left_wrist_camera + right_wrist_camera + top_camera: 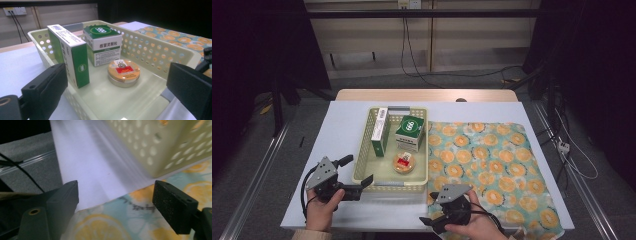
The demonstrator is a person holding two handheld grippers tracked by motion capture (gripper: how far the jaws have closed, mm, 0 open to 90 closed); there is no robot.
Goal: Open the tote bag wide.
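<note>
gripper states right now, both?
Left gripper: open, jaws straddling the basket near wall.
Right gripper: open, holding nothing, at the cloth edge.

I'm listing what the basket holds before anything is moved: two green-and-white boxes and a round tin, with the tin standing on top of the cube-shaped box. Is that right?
Not quite. The basket does hold the tall box, the cube-shaped box and the round tin, but the tin lies flat on the basket floor in front of the cube-shaped box, not on top of it. The left gripper view shows this plainly.
</note>
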